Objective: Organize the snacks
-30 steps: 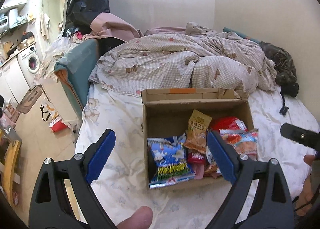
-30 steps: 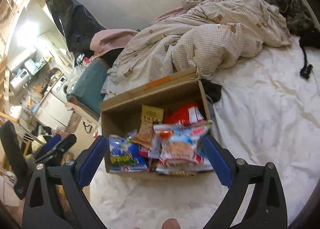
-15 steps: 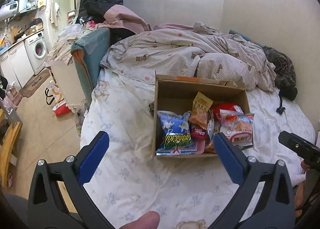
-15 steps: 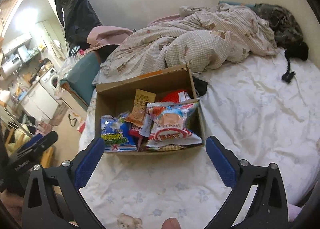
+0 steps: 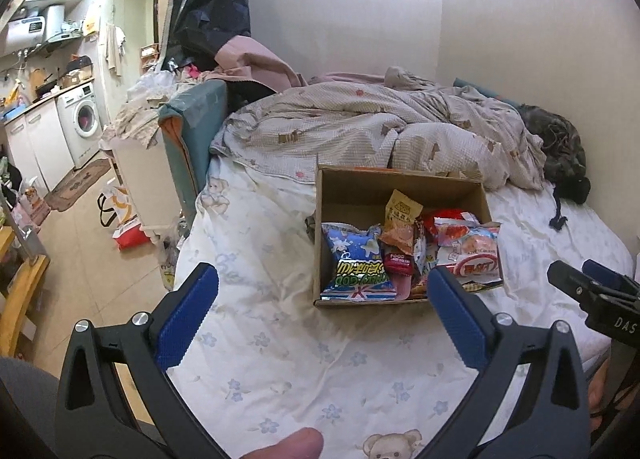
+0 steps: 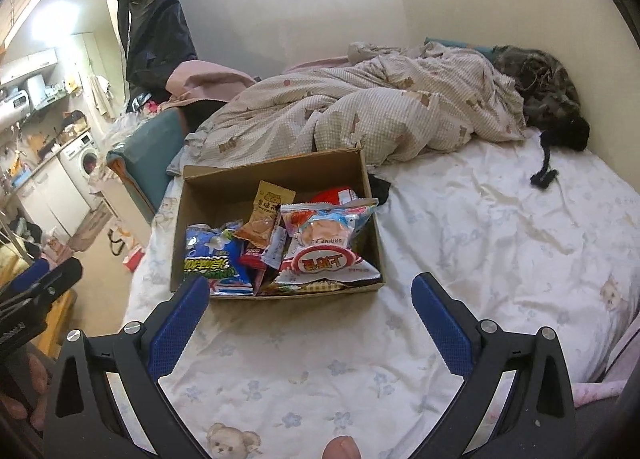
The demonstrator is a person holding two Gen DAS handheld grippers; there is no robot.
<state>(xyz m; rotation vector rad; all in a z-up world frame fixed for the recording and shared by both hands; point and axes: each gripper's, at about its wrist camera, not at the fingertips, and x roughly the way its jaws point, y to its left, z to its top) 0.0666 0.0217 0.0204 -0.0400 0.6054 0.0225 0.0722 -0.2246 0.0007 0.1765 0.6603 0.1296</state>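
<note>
Bed (image 5: 280, 359) carries an open cardboard box (image 5: 340, 195) crammed with snack bags (image 6: 320, 243), blue bag (image 5: 356, 259) at its left. Left tool (image 5: 320, 315) has just been opening and gapes empty; right tool (image 6: 310, 319) also wide, empty, both short of the box. Risk: soft mattress tips the box; overlapping bags drag out together.

My left tool (image 5: 322, 313): black plastic frame, triangular cut-outs, silver screws, blue ridged pads (image 5: 186, 315). My right tool (image 6: 310, 317): same build, blue meshed pads (image 6: 442, 325). White lettering marks its side in the left view.
</note>
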